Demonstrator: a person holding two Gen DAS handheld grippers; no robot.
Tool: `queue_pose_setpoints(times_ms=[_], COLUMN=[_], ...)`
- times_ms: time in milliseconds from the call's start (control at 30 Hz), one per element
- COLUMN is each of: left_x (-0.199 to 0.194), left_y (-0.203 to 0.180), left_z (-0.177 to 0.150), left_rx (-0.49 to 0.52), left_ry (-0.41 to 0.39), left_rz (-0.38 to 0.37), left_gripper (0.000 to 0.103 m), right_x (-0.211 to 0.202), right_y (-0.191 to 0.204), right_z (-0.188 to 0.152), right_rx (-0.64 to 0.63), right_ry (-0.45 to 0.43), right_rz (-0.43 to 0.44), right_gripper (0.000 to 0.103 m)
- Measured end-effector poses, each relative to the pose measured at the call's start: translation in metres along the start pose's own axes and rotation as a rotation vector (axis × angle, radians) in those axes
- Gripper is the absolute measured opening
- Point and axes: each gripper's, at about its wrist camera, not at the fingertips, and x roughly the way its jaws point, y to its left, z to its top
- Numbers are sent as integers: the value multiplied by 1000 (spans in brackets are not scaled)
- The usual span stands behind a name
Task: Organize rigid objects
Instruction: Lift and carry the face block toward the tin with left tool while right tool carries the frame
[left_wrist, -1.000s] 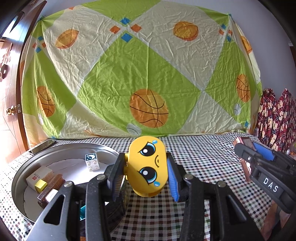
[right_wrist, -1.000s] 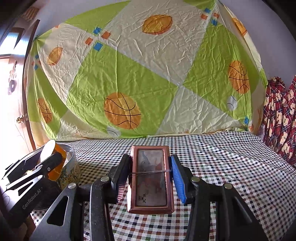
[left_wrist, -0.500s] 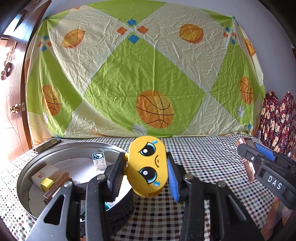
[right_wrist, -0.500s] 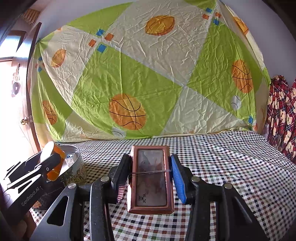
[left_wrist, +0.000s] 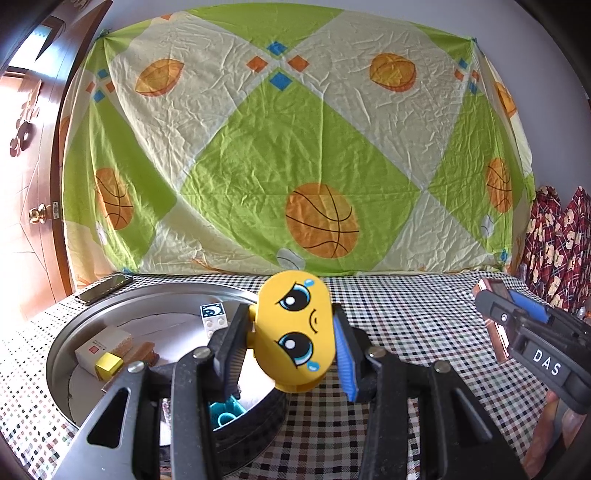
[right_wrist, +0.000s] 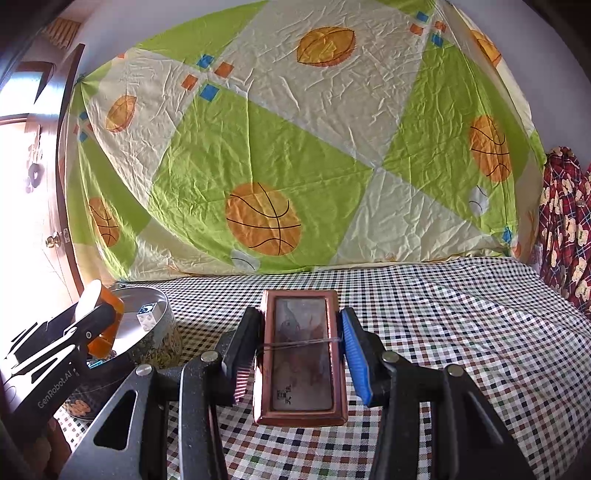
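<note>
1. Since one second ago, the left gripper (left_wrist: 291, 343) has risen; the round tin (left_wrist: 74, 332) now sits lower and smaller beneath it.
2. Left gripper: clenched on the yellow crying-face toy (left_wrist: 293, 334), over the tin's near rim.
3. Right gripper (right_wrist: 301, 354): clamped on the brown framed box (right_wrist: 301, 354), right of the tin (above the checked cloth (right_wrist: 461, 332)).
4. Step judged: carry-to-tin. Next: lower, then release inside.

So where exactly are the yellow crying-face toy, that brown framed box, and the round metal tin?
yellow crying-face toy (left_wrist: 295, 332), left wrist view, on its face between the eyes.
brown framed box (right_wrist: 301, 354), right wrist view, on the middle of its front panel.
round metal tin (left_wrist: 155, 291), left wrist view, on its far rim.
</note>
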Motion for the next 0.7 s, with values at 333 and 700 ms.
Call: queue_pose_setpoints(times_ms=[333, 700], left_x=[-4, -5], left_y=[12, 28], left_z=[0, 1], left_rx=[-14, -36], left_ry=[-14, -15], left_rz=[14, 42], left_gripper=[42, 42], right_x=[0, 4], right_y=[14, 38], right_z=[0, -2], right_rx=[-3, -27], right_ry=[-8, -10], right_rz=[22, 61], right_gripper=[47, 47])
